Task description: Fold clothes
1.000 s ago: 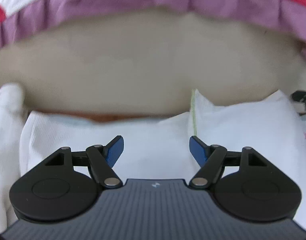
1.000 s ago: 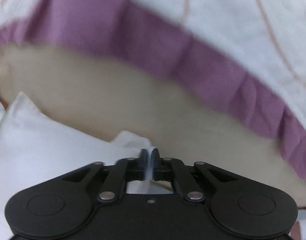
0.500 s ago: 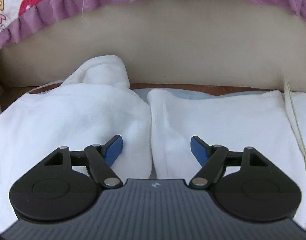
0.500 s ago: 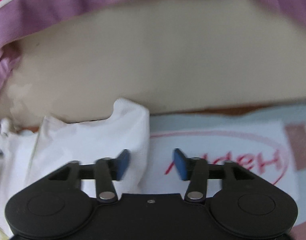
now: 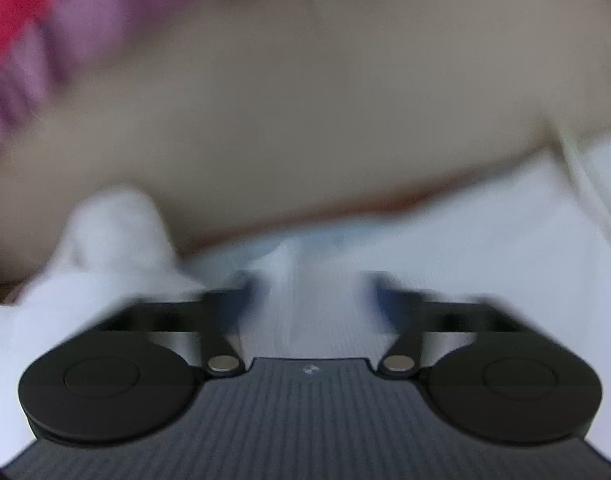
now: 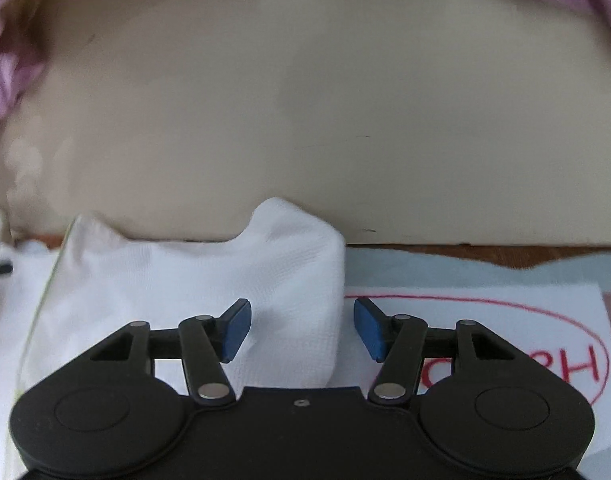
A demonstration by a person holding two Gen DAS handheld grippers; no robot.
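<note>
A white garment [image 6: 209,280] lies folded on the surface in front of a beige wall. In the right wrist view my right gripper [image 6: 301,330] is open, its blue pads on either side of the garment's right edge, holding nothing. In the left wrist view, which is motion-blurred, my left gripper [image 5: 305,296] is open over white cloth [image 5: 465,264], with a bunched white fold [image 5: 113,232] at the left. Nothing is held between its pads.
A white sheet with a red oval and red letters [image 6: 505,320] lies right of the garment on a pale blue mat [image 6: 445,268]. A beige wall [image 6: 305,120] stands close behind. Purple-trimmed fabric [image 6: 9,60] hangs above.
My right gripper let go of the white garment's edge and opened wider. My left gripper stayed open and is moving over the cloth, blurring its view.
</note>
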